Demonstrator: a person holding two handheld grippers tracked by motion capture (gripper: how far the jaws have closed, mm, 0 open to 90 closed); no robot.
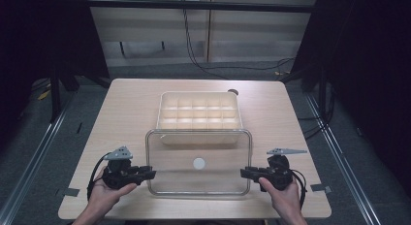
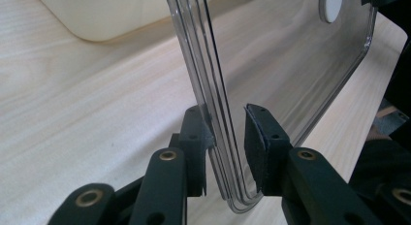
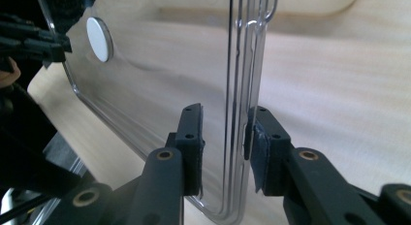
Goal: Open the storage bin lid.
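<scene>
A clear rectangular lid [image 1: 174, 154] with a white disc [image 1: 199, 163] at its middle hangs level over the table's near half. Its far edge overlaps the front of a white compartment box [image 1: 199, 93]. My left gripper [image 1: 151, 174] holds the lid's left edge, and my right gripper [image 1: 244, 172] holds its right edge. In the left gripper view the lid's rim [image 2: 220, 128] runs between the pads of the left gripper [image 2: 228, 133], close against them. In the right gripper view the rim [image 3: 242, 89] stands between the jaws of the right gripper [image 3: 224, 133], against the right pad.
The box holds several square cells and sits mid-table on the light wooden table [image 1: 126, 113]. Bare wood lies on both sides of the lid. Dark floor, metal rails and cables surround the table. A small dark round spot [image 1: 233, 92] lies behind the box.
</scene>
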